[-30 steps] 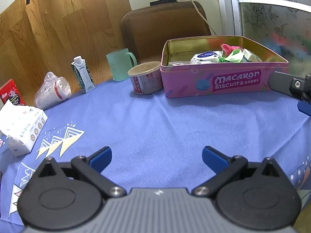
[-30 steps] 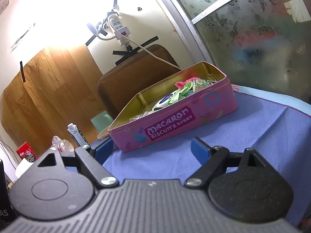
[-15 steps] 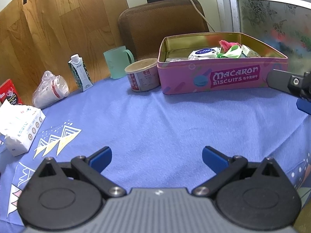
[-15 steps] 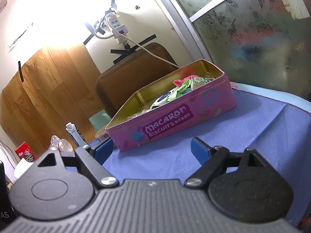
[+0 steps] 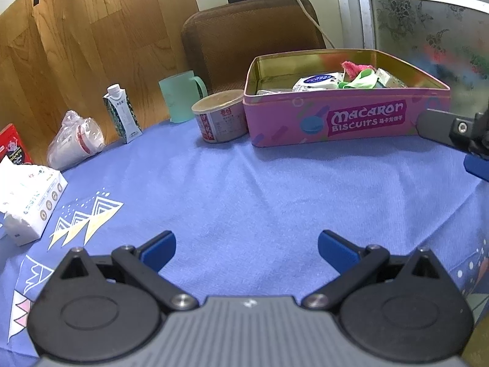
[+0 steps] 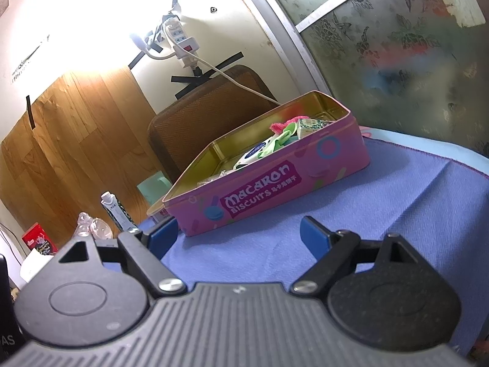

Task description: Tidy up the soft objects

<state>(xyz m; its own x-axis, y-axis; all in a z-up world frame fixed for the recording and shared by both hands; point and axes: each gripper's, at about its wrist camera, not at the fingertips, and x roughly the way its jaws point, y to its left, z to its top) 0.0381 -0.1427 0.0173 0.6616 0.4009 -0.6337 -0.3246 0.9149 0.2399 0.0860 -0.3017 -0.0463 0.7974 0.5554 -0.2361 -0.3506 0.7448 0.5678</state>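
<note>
A pink Macaron Biscuits tin (image 5: 345,122) (image 6: 269,189) stands open on the blue tablecloth. Inside it lie a pink cloth (image 5: 354,67) (image 6: 279,127), a green soft piece (image 5: 360,80) (image 6: 276,143) and a white-and-blue packet (image 5: 318,82) (image 6: 249,157). My left gripper (image 5: 247,249) hovers open over bare cloth, well in front of the tin, with nothing between its fingers. My right gripper (image 6: 240,237) is open and empty too, just short of the tin's near left corner. Part of the right gripper (image 5: 458,131) shows at the right edge of the left wrist view.
Left of the tin stand a paper cup (image 5: 221,119), a pale green mug (image 5: 180,96), a small carton (image 5: 120,113), bagged cups (image 5: 75,142) and a tissue pack (image 5: 27,195). A brown chair back (image 5: 250,36) rises behind the table. The cloth's edge (image 6: 428,153) runs at the right.
In the left wrist view the tin and cups sit slightly lower and nearer than a second ago. The right wrist view shifted a little. Both grippers stay open.
</note>
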